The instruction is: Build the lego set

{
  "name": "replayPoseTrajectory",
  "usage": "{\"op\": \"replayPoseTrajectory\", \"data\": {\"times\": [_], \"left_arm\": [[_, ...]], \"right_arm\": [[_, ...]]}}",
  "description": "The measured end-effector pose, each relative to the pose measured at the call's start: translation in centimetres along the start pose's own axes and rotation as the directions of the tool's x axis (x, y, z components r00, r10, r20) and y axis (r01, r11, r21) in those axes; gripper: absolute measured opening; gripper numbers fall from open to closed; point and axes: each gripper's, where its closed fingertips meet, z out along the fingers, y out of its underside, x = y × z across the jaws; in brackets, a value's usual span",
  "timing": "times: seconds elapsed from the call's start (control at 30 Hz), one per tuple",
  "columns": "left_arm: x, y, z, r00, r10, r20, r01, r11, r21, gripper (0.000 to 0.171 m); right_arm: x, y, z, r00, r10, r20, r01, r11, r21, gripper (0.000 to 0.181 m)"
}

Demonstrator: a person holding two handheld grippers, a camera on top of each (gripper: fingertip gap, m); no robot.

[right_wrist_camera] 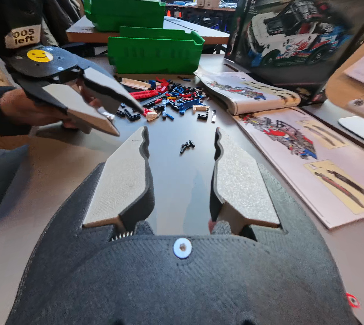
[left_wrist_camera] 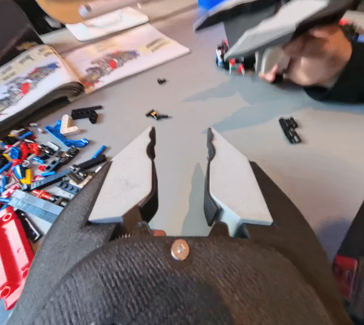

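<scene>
My left gripper is open and empty above the grey table, with a pile of loose lego pieces to its left. Small black pins lie just ahead of its tips. My right gripper is open and empty too, with a few black pins on the table between its tips. The pile also shows farther off in the right wrist view. The left gripper shows at the left in that view, the right gripper at the upper right in the left wrist view. A partly built lego assembly stands under it.
An open instruction booklet lies at the left, also shown in the right wrist view. The lego set box stands at the back right. Two green bins sit behind the pile. A black lego beam lies at the right.
</scene>
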Motion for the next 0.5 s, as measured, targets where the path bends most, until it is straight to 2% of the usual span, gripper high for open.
{"op": "replayPoseTrajectory", "data": {"times": [0.07, 0.13, 0.2, 0.33, 0.43, 0.5], "left_arm": [[0.3, 1.3, 0.5, 1.0, -0.012, -0.011, 0.011, 0.995, -0.098, 0.053], [0.2, 2.6, 0.9, 0.998, -0.065, 0.001, 0.064, 0.979, -0.191, 0.063], [0.2, 3.1, 1.1, 0.992, -0.127, -0.005, 0.122, 0.964, -0.238, 0.063], [-1.0, 1.7, 1.3, 0.99, -0.141, -0.002, 0.138, 0.968, -0.209, 0.028], [-2.7, 0.5, 2.2, 0.994, -0.107, 0.011, 0.106, 0.961, -0.254, 0.024], [-3.5, 0.8, 3.2, 0.996, -0.083, -0.022, 0.07, 0.936, -0.344, 0.019]], "right_arm": [[0.6, -0.2, -0.2, 0.999, -0.009, -0.046, 0.009, 1.0, -0.008, 0.073], [1.3, -0.6, -0.6, 0.996, 0.004, -0.086, -0.005, 1.0, -0.003, 0.079], [1.8, -1.5, -1.3, 0.994, 0.029, -0.102, -0.025, 0.999, 0.039, 0.078], [3.0, -3.2, -3.0, 0.987, 0.028, -0.16, -0.01, 0.994, 0.108, 0.073], [3.5, -3.9, -3.8, 0.981, 0.029, -0.19, -0.004, 0.991, 0.131, 0.064], [3.3, -4.1, -3.9, 0.985, 0.058, -0.165, -0.034, 0.989, 0.145, 0.058]]}}
